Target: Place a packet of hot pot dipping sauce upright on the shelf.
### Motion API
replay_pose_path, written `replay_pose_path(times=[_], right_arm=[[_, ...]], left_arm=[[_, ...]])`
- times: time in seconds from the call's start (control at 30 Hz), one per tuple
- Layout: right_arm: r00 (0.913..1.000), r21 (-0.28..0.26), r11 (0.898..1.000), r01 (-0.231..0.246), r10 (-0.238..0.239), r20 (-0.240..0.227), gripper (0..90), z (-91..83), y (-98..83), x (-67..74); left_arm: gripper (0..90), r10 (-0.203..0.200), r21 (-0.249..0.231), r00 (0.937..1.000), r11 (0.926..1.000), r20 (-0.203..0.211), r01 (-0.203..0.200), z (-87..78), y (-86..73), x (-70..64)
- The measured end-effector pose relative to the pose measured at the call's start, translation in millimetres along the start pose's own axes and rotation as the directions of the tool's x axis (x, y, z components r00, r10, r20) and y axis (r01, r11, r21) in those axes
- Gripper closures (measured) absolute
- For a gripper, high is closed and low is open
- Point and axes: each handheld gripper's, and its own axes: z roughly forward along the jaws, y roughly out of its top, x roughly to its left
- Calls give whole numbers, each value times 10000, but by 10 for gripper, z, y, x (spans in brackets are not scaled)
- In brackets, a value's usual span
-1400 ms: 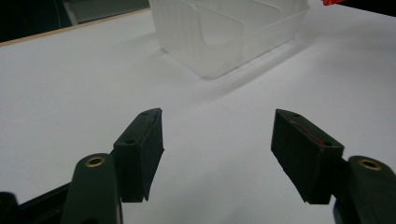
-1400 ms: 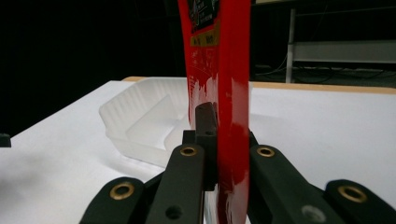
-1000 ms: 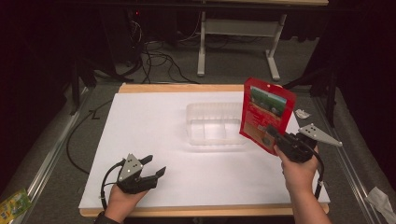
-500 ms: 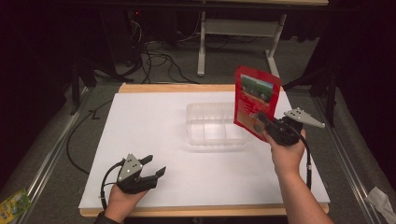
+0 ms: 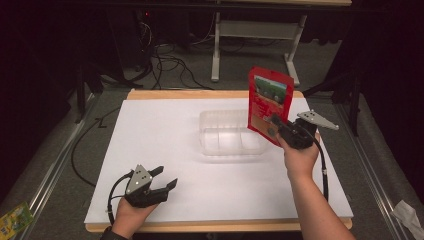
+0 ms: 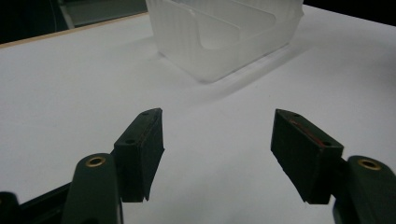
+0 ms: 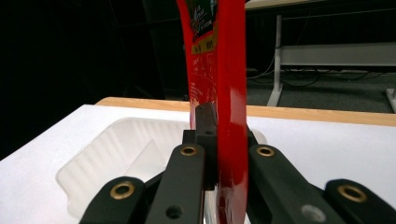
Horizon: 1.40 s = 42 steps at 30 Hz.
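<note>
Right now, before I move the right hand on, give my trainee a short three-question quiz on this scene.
1. True or false: the left gripper holds something.
2. What is the right gripper shut on? A) red pouch B) cable C) nothing
3. Fill in: the clear tray stands on the white ____.

Key
1. False: in the left gripper view its jaws stand apart with bare board between them.
2. A: the jaws clamp the pouch near its lower edge, and it stands upright.
3. Board.
</note>
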Motion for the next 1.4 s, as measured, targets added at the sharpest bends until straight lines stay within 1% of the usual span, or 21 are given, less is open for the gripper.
replay_pose_path(times=[0.1,0.17,0.2,0.33,0.53,0.77,0.9,0.93,0.97,1.03,1.07,1.1,1.13,1.2,1.23,1.27,1.33,1.4], right_arm=[[10000,0,10000,-39,39,44,889,37,-2,3],[9999,29,10000,-10,9,136,889,97,-8,7],[9999,29,10000,-10,9,136,889,97,-8,7],[9996,70,9999,-95,93,271,889,190,-29,7],[9998,28,9999,-116,115,165,890,246,-24,59],[10000,-176,9998,-69,70,15,890,355,25,220],[10000,-217,9998,-42,40,-91,890,460,33,348],[10000,-217,9998,-42,40,-91,890,460,33,348],[9999,-172,9998,-31,29,-135,890,534,19,414],[9999,-125,9999,-75,73,-145,890,611,-4,479],[9999,-99,9999,-82,81,-119,890,648,-17,509],[9999,-99,9999,-82,81,-119,890,648,-17,509],[9999,-44,9999,-106,105,-84,890,721,-46,564],[9998,35,9998,-186,186,-55,890,792,-79,609],[9998,35,9998,-186,186,-55,890,792,-79,609],[9999,137,9998,-118,118,23,890,856,-111,650],[9999,208,9998,-56,53,141,890,907,-141,683],[9996,259,9996,-117,110,260,890,943,-168,708]], left_arm=[[351,-1,9,10000,10000,9,1,1,1,1],[350,0,13,10000,10000,23,0,0,1,2],[350,-12,19,10000,10000,39,12,1,1,2],[350,-2,13,10000,10000,41,1,1,1,4],[351,17,15,10000,10000,39,-17,1,2,6],[352,15,-6,10000,10000,52,-15,-9,3,9],[352,8,-1,10000,10000,65,-8,-10,3,9],[352,8,-1,10000,10000,65,-8,-10,3,9],[352,8,1,10000,10000,65,-8,-12,4,9],[352,-13,-19,10000,10000,61,13,-11,4,7],[352,-12,-19,10000,10000,65,12,-12,4,8],[352,-12,-19,10000,10000,65,12,-12,4,8],[352,-2,-14,10000,10000,71,2,-11,3,8],[352,2,-22,10000,10000,77,-2,-11,2,9],[352,2,-22,10000,10000,77,-2,-11,2,9],[353,-16,-63,10000,10000,73,16,-10,2,11],[353,-7,-64,10000,10000,75,7,-11,3,13],[353,11,-64,10000,10000,96,-10,-8,5,13]])
